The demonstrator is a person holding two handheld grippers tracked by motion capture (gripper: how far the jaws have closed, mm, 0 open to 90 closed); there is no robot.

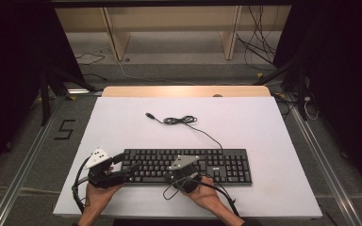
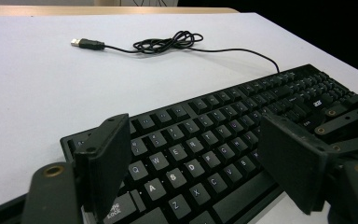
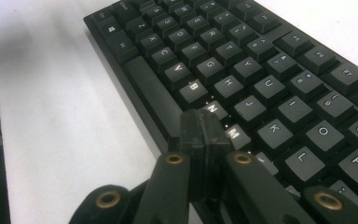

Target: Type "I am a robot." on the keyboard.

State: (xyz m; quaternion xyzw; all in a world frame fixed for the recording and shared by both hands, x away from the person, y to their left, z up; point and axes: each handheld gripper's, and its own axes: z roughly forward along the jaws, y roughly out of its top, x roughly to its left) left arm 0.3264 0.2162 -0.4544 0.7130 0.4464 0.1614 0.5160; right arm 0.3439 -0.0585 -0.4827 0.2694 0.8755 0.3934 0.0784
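In the high view, the keyboard [image 1: 187,165] is laid with its long axis across the near half of the white table [image 1: 122,117], broad bare surface being left behind it, while the left gripper [image 1: 131,165] is held over its left end and the right gripper [image 1: 187,170] over its middle, both forearms entering from the near edge. In the left gripper view, the jaws are spread wide above the left-hand letter keys [image 2: 191,168], nothing being pinched, with the cable [image 2: 168,43] and plug [image 2: 87,44] lying well beyond. In the right gripper view, the jaws are pressed together, empty, by the N and M keys [image 3: 233,133] just past the space bar [image 3: 151,88].

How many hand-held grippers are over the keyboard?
2: the left hand-held gripper, jaws open, at the keyboard left end; the right hand-held gripper, jaws shut, at its front middle.
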